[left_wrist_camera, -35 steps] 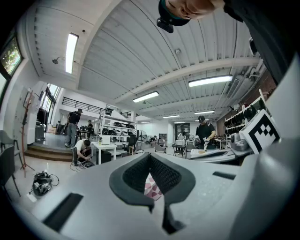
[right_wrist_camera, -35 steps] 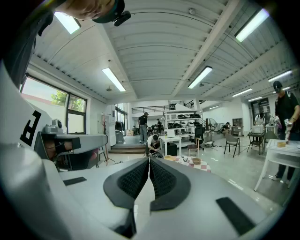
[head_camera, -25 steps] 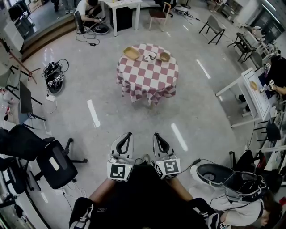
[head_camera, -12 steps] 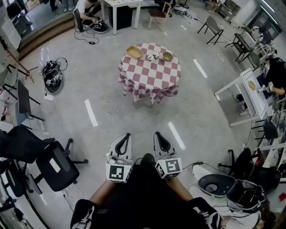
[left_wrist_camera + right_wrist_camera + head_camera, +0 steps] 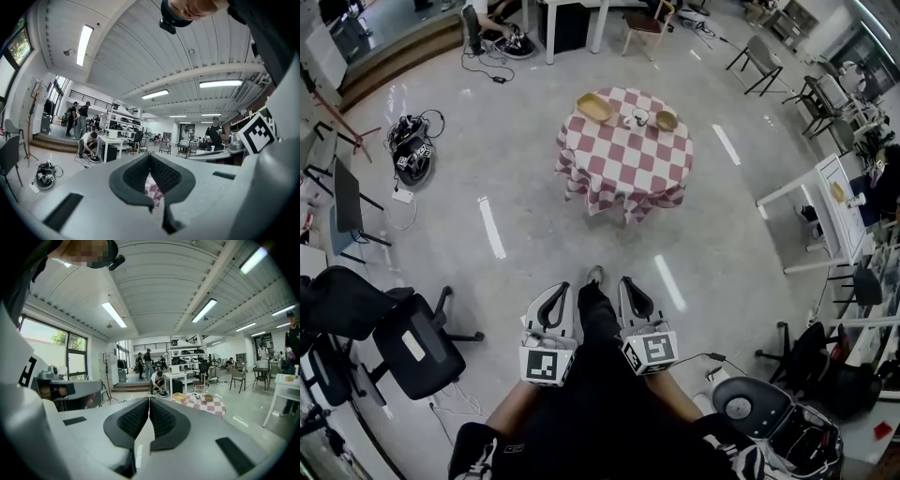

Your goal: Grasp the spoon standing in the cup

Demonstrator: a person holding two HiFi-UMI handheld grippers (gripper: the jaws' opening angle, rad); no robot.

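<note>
The cup (image 5: 639, 118) with the spoon in it stands far ahead on a round table (image 5: 625, 164) with a red-and-white checked cloth, between a wooden tray (image 5: 593, 108) and a small wooden bowl (image 5: 667, 120). The spoon is too small to make out. My left gripper (image 5: 562, 287) and right gripper (image 5: 625, 282) are side by side low in the head view, well short of the table, both shut and empty. In the right gripper view the table (image 5: 213, 408) and cup (image 5: 195, 398) lie beyond the shut right gripper (image 5: 149, 399). The left gripper (image 5: 150, 154) shows only a patch of cloth (image 5: 153, 191) under its jaw tips.
Black office chairs (image 5: 412, 342) stand to my left, and a white desk (image 5: 825, 202) stands at the right. A round grey device with cables (image 5: 741, 405) lies on the floor at lower right, and another device (image 5: 411, 150) at upper left. People work at a white table (image 5: 174, 377) in the back.
I have walked toward the table: it sits lower and larger in the head view. A foot now shows between the grippers. The floor device at lower right has slid down the frame.
</note>
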